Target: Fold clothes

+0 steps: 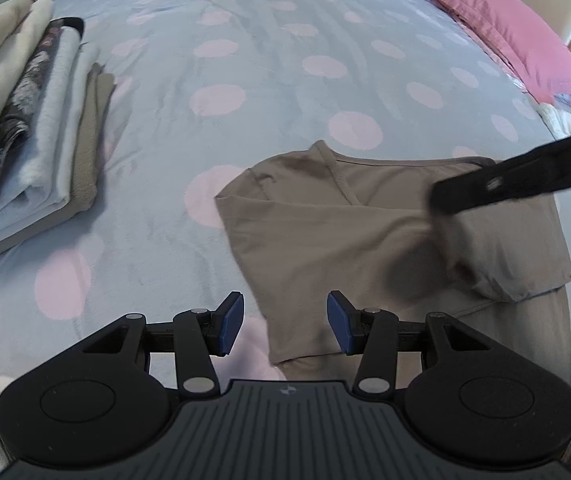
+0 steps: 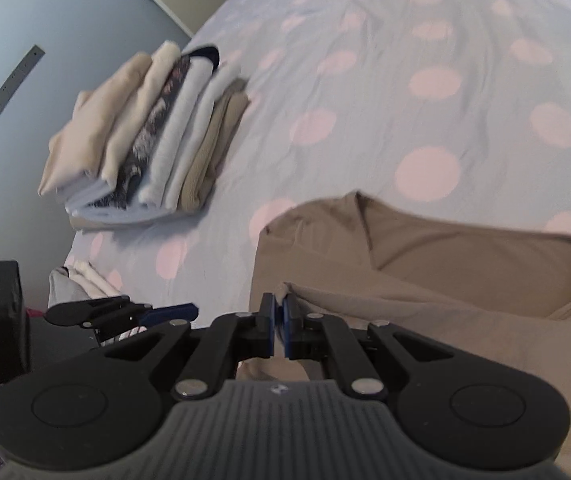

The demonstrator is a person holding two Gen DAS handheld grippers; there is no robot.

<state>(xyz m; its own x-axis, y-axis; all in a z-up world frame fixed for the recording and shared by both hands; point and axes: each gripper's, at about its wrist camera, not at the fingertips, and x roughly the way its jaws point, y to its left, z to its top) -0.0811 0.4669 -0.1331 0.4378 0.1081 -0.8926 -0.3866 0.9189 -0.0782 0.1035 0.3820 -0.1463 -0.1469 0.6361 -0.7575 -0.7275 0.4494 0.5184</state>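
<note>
A taupe shirt (image 1: 365, 232) lies on the spotted bedspread (image 1: 245, 60), neckline toward the far side, its left edge doubled inward and a fold of cloth humped up on the right. The right gripper (image 2: 279, 312) has its jaws pinched together on an edge of that cloth, which sticks up between the pads; in the left wrist view it comes in from the right above the shirt's middle. The left gripper (image 1: 283, 322) hovers at the shirt's near left edge with its jaws wide apart and nothing between them.

By the look of it, a side fold is in hand: the right gripper carries its edge across the body. The next move calls for laying that edge flat and square, with the left gripper pinning or catching the near hem. A stack (image 1: 25, 120) of folded clothes sits far left, well apart from the shirt.
</note>
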